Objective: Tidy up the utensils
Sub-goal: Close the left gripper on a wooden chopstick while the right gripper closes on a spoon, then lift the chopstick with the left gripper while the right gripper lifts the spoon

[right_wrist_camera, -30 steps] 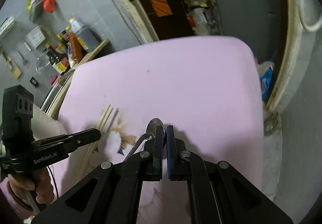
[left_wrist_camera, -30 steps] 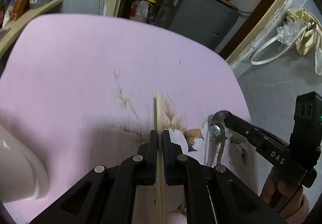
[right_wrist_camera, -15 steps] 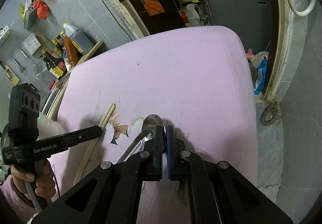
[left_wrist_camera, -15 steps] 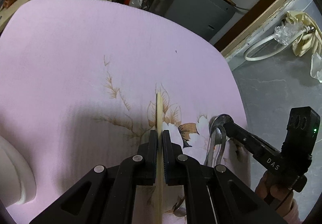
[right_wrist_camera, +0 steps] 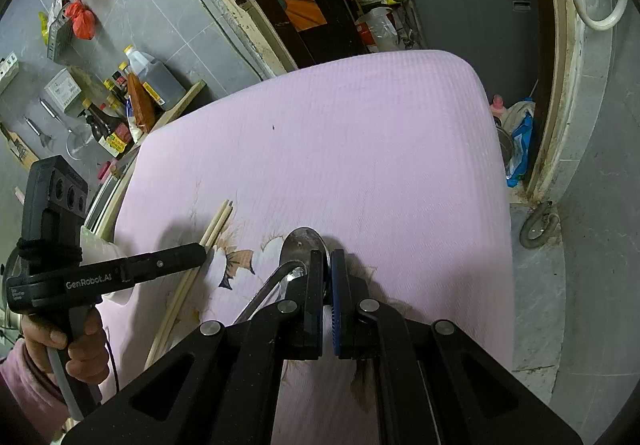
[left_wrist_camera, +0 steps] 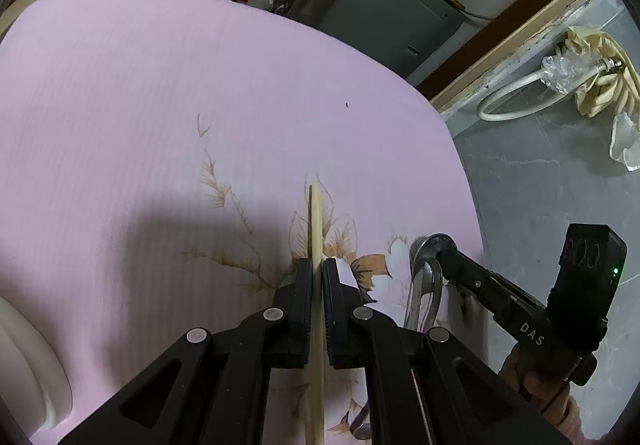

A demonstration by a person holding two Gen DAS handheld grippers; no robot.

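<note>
Utensils split between both tongs, over the pink floral-print table (left_wrist_camera: 160,105). Left tongs (left_wrist_camera: 318,273) pinch a pair of pale wooden chopsticks (left_wrist_camera: 316,221) — tips project ahead, shafts run back between the fingers. Right tongs (right_wrist_camera: 326,265) are pressed together on a shiny metal spoon (right_wrist_camera: 300,245) — bowl ahead of the tips, handle trailing back-left. Writing: "GenRobot.AI" on the left tool's arm, "DAS" on the right's. White rounded object (left_wrist_camera: 16,357) at the left edge of the left view — cannot identify it.
</note>
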